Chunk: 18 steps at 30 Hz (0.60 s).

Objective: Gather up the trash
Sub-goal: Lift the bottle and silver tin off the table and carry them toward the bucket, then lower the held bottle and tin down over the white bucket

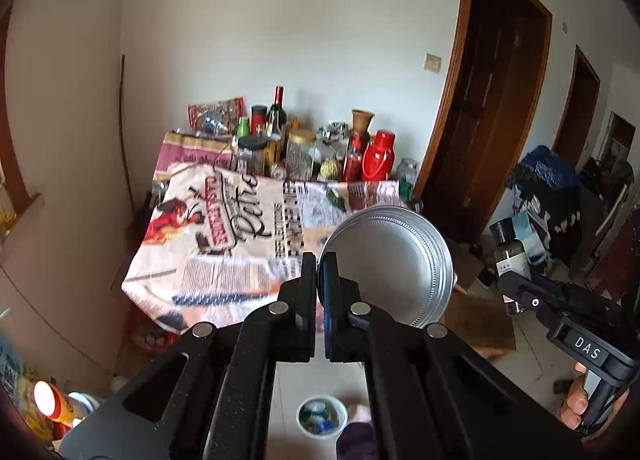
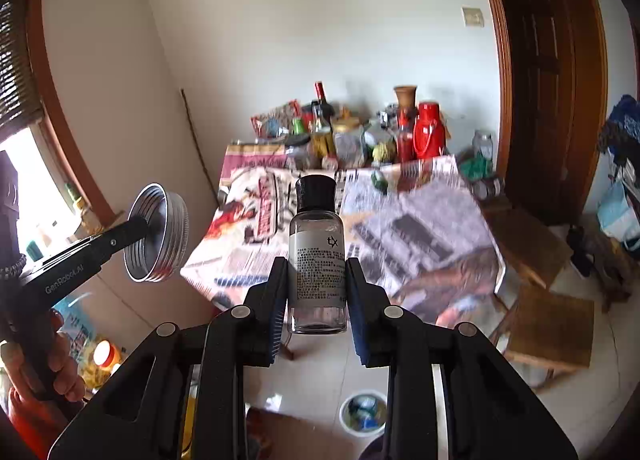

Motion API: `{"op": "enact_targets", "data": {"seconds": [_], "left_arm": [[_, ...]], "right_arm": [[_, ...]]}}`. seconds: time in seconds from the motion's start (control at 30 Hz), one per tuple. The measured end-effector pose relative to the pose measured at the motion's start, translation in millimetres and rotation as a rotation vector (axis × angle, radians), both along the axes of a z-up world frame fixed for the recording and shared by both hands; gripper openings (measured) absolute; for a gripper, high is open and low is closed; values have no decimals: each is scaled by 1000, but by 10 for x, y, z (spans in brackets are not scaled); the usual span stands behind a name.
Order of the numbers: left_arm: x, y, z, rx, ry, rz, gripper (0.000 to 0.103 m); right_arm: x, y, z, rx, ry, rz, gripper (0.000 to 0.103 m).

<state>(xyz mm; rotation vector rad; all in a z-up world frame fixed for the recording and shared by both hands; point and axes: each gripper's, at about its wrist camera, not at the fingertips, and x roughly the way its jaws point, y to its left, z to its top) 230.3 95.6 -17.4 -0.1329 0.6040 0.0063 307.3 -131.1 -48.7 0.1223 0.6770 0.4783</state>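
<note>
My left gripper (image 1: 319, 262) is shut on the rim of a round silver metal lid (image 1: 392, 260), held on edge above the floor in front of the table. In the right wrist view the same lid (image 2: 160, 232) shows its threaded hollow side at the left. My right gripper (image 2: 318, 264) is shut on a small clear bottle (image 2: 318, 248) with a black cap and a printed label, held upright. The bottle (image 1: 509, 256) also appears at the right of the left wrist view. A white bin (image 2: 363, 414) with scraps inside stands on the tiled floor below both grippers.
A table under a newspaper-print cloth (image 1: 224, 244) lies ahead, with a small green object (image 1: 336, 198) on it. Several bottles and jars, among them a red flask (image 1: 378, 156), crowd its far edge. Wooden stools (image 2: 548, 324) stand right of it, beside a brown door (image 2: 556, 60). Clutter lies on the floor at the left.
</note>
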Motion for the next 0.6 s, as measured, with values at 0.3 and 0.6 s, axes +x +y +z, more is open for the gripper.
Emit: {"op": "enact_targets", "data": {"seconds": [0.3, 0.6], "left_arm": [[-265, 11, -330, -38, 104, -15, 1], [-106, -139, -950, -65, 246, -5, 1]], "right_arm": [[-280, 10, -303, -47, 100, -11, 26], [-100, -103, -882, -102, 233, -5, 26]]}}
